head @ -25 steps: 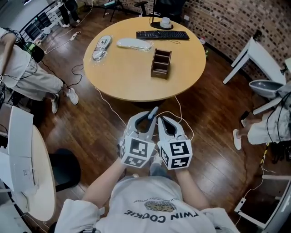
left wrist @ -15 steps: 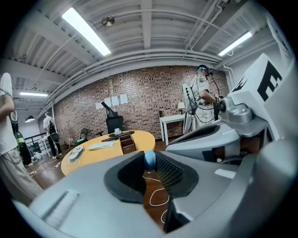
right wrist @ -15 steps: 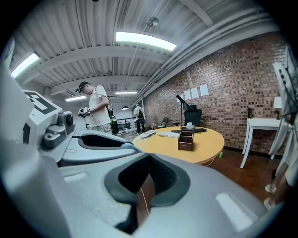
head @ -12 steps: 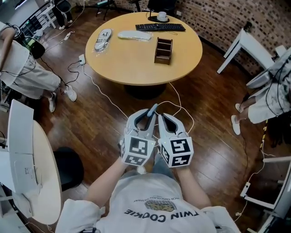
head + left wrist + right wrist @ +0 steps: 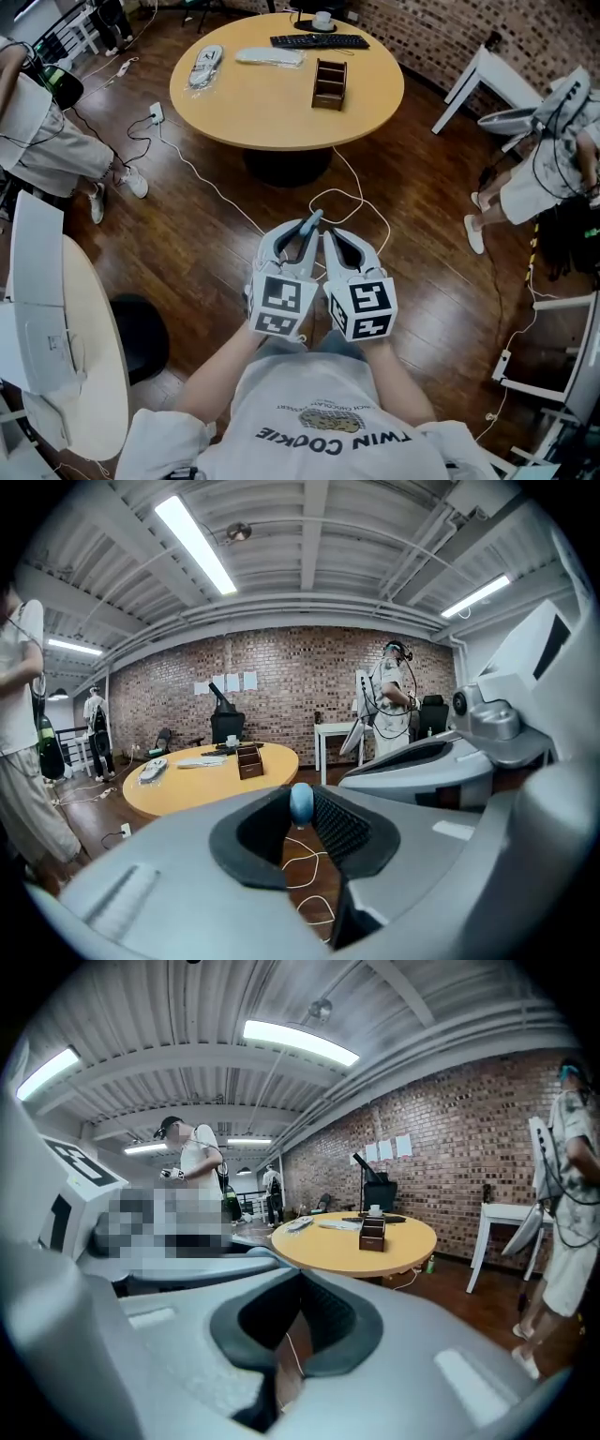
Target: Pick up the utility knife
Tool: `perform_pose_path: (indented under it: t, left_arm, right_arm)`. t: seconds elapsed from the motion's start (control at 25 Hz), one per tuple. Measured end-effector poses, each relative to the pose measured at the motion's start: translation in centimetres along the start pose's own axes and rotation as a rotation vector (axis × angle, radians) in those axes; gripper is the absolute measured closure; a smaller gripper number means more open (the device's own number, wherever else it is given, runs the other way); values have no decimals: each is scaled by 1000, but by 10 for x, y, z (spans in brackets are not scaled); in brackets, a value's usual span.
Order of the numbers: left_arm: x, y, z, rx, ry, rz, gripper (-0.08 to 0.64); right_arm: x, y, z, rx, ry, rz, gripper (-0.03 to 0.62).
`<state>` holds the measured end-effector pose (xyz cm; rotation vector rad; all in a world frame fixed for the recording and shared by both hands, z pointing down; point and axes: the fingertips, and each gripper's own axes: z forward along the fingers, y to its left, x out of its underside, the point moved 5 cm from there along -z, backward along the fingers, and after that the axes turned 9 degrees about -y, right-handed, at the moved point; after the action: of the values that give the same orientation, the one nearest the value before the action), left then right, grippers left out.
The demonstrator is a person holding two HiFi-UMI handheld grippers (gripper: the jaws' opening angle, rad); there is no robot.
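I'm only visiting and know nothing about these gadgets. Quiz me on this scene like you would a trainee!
1. True or false: the round table is bare.
2. Which gripper holds the blue-tipped tool?
3. Next to the keyboard stands: A a white cup, B a lamp, C a laptop.
Key: 1 false, a wooden organiser and more lie on it. 2 the left gripper, jaws closed on it. 3 A.
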<state>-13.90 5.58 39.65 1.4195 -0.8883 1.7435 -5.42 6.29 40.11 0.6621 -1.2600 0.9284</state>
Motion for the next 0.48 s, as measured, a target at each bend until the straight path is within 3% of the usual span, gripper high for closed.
perform_pose_path:
  t: [0.48]
  left_arm:
    - [6, -58, -30, -28, 6, -54, 485]
  right_arm:
    - [11, -3, -58, -29, 5, -16, 591]
